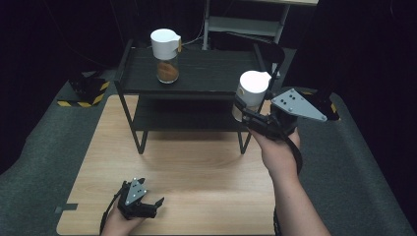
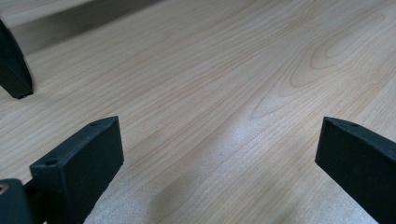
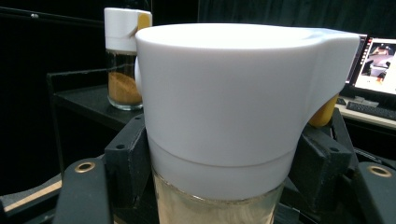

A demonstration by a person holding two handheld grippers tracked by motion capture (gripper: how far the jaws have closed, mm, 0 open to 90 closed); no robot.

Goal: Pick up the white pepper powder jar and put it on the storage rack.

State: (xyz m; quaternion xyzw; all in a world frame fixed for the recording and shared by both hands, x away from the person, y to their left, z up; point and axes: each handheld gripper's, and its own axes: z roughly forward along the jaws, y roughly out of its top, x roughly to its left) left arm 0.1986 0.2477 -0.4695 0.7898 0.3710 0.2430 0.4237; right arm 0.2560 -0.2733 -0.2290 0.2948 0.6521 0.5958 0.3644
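The right tongs (image 1: 246, 114) clamp a white-lidded jar (image 1: 252, 93) beside the black shelf (image 1: 196, 81), likely mid-carry; placing it near the 2nd jar (image 1: 166, 56) needs lift. Left tongs (image 1: 147, 206) rest apart on the worktop (image 1: 196, 167).

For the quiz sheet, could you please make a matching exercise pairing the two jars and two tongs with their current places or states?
Things:
1. Orange-powder jar
2. Pale-powder jar
3. Left tongs
4. Right tongs

States:
A. open, low over the table
B. standing on the rack top
C. shut on a jar
D. held beside the rack's right end

Pairs: 1-B, 2-D, 3-A, 4-C
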